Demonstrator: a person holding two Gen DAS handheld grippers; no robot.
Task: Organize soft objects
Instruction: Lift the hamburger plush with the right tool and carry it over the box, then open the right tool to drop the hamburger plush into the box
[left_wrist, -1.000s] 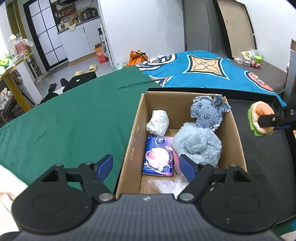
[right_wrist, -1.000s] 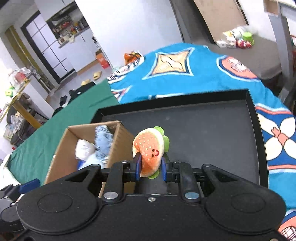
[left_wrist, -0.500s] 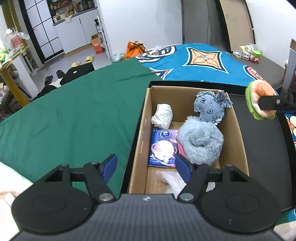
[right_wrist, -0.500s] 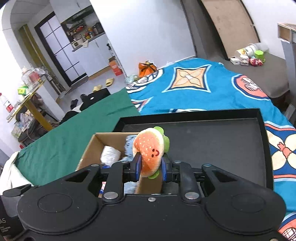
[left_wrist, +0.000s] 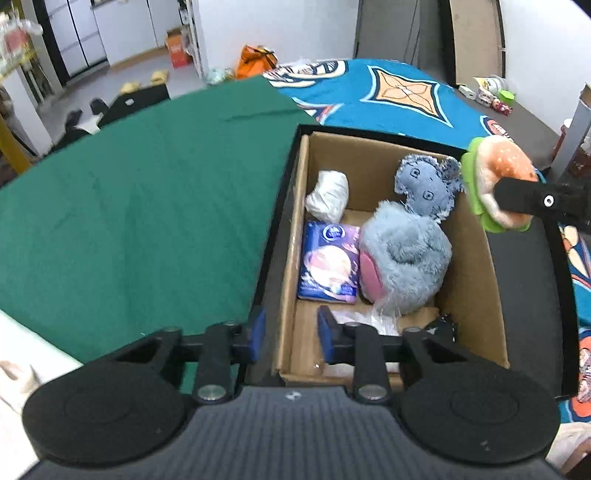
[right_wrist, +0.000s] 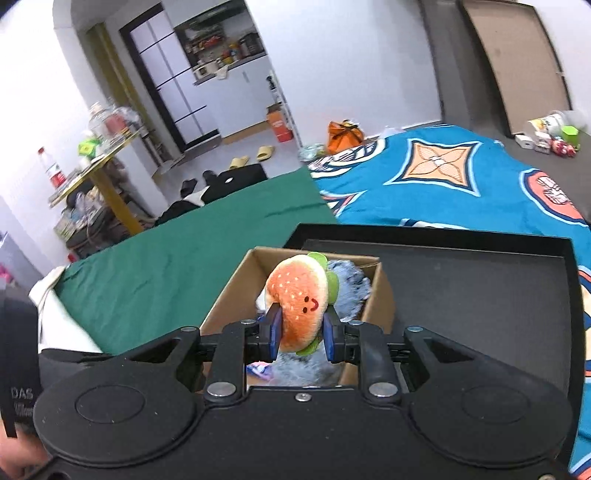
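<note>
The box (left_wrist: 476, 266) already held a mouse (left_wrist: 424, 184), a fluffy toy (left_wrist: 406, 254), a tissue pack (left_wrist: 328, 262) and a wad (left_wrist: 328, 190). The burger (right_wrist: 299, 302) remained, pinched in the right gripper (right_wrist: 300, 332) above the box's rim. The left gripper (left_wrist: 290, 334), jaws just narrowed, straddled the box's near wall, probably not yet clamping it. The mouse and fluffy toy crowded the right side.

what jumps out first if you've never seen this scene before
The smiling burger plush pinched in the right gripper, hanging over the cardboard box. In the box, a fluffy grey plush fills the middle beside a purple tissue pack. The left gripper straddles the box's near left wall.
</note>
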